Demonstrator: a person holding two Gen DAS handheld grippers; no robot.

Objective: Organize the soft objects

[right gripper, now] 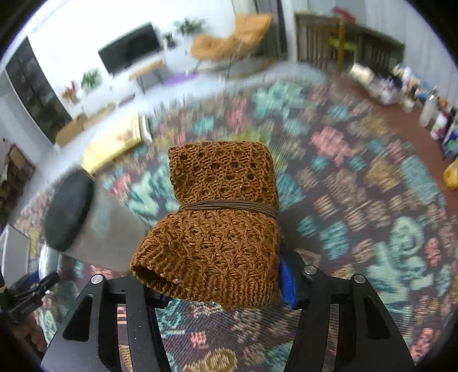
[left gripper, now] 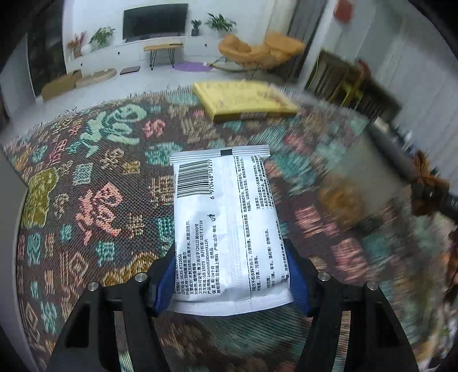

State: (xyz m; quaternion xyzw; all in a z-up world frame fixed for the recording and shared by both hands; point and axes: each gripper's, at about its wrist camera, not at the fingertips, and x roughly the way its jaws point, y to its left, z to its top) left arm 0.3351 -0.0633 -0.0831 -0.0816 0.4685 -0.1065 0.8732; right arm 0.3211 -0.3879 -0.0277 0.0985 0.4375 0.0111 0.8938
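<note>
In the left wrist view a silver wipes packet [left gripper: 226, 229] with a barcode and printed text sticks out forward, and my left gripper [left gripper: 229, 274] is shut on its near end with both blue pads against its sides, lifted above the patterned cloth [left gripper: 94, 206]. In the right wrist view a brown knitted bundle [right gripper: 217, 226] tied with a dark cord sits between the blue pads of my right gripper [right gripper: 220, 280], which is shut on its near end, also off the cloth. A yellow pack [left gripper: 243, 100] lies flat at the far side of the table, seen again as the yellow pack [right gripper: 114, 146].
A grey cone-shaped object with a black cap [right gripper: 86, 223] stands left of the knitted bundle. Bottles and containers [right gripper: 423, 94] crowd the far right of the table. Beyond the table edge lie a TV [left gripper: 154, 21], a small bench and an orange chair [left gripper: 257, 51].
</note>
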